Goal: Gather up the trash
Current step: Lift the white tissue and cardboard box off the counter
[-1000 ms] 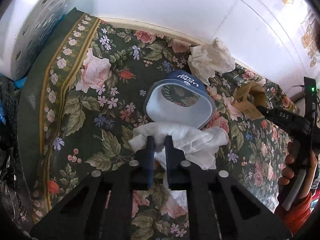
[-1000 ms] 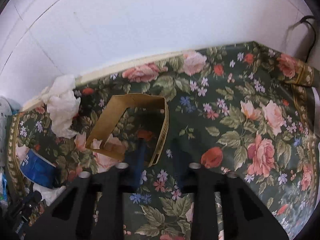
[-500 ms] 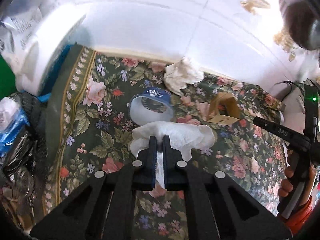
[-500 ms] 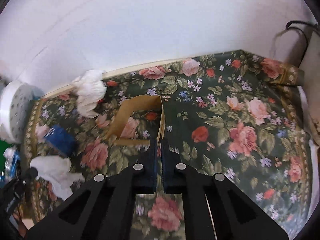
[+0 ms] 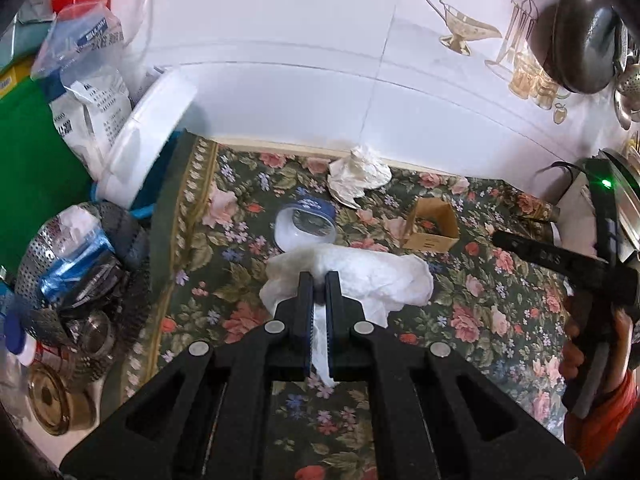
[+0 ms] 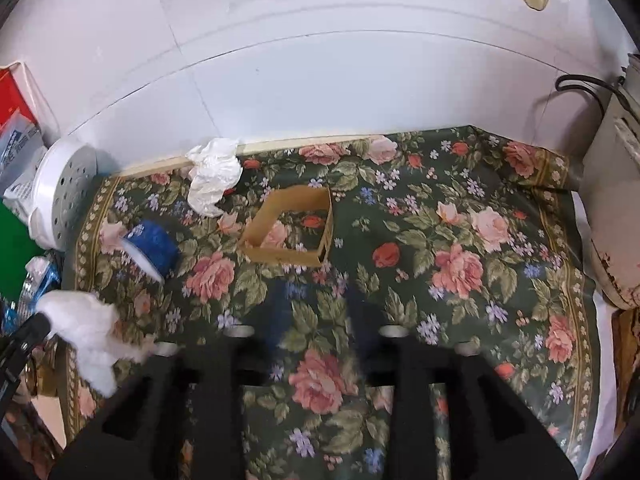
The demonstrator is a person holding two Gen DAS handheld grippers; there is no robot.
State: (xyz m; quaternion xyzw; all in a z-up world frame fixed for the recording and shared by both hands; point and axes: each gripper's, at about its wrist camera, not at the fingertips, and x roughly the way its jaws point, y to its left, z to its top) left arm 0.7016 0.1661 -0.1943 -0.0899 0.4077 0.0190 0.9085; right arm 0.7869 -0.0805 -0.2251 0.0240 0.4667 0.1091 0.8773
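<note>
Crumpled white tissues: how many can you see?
2. One white tissue is pinched in the left gripper, above the floral cloth. The other tissue lies by the wall. More may be hidden.

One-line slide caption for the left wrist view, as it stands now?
Left gripper shut on a crumpled white tissue, above a floral tablecloth where another tissue wad, blue-rimmed tub and cardboard sleeve lie.
</note>
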